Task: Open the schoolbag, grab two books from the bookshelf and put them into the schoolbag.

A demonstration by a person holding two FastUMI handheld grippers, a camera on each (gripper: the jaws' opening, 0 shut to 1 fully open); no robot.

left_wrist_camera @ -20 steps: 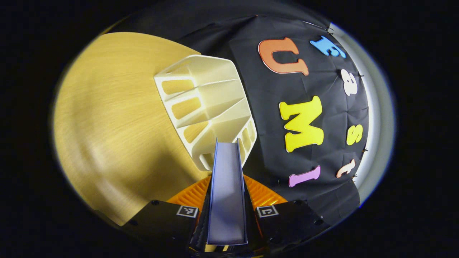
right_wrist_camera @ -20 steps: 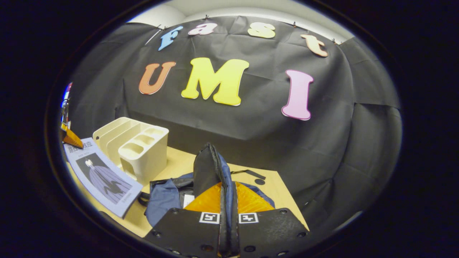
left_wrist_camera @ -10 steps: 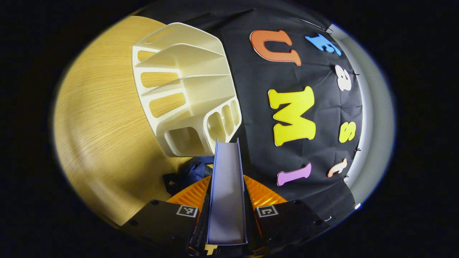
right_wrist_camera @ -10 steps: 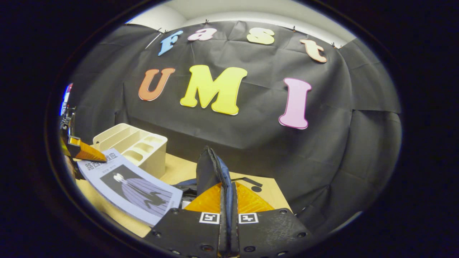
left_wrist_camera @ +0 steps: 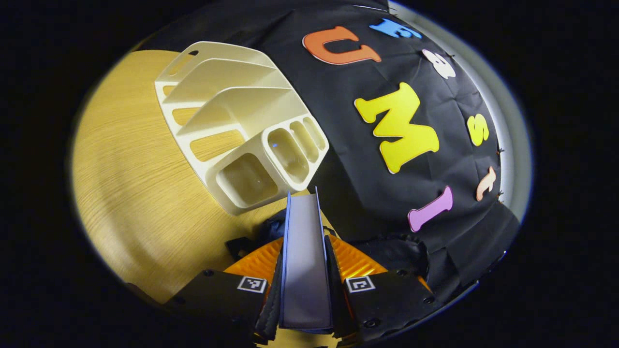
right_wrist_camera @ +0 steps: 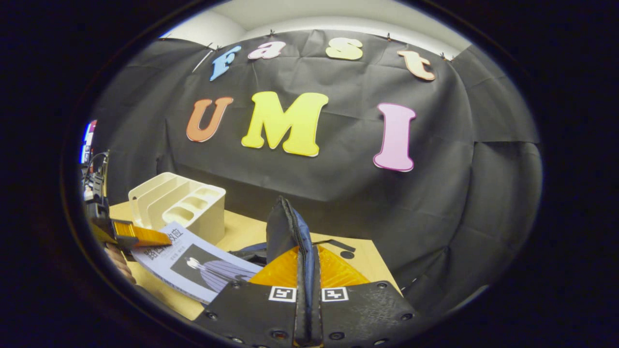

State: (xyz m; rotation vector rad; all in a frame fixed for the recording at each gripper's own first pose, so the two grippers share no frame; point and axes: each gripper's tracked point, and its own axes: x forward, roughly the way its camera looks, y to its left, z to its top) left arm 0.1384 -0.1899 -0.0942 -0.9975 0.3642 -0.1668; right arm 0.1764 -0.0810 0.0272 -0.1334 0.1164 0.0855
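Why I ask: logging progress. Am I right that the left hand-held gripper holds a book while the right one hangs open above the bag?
Not quite. The left hand-held gripper does hold the book, but the right hand-held gripper is shut on the schoolbag's flap, as the right gripper view shows.

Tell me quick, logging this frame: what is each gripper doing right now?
Left gripper: closed on a book, held edge-on.
Right gripper: closed on the schoolbag flap at its zipper edge, holding it up.
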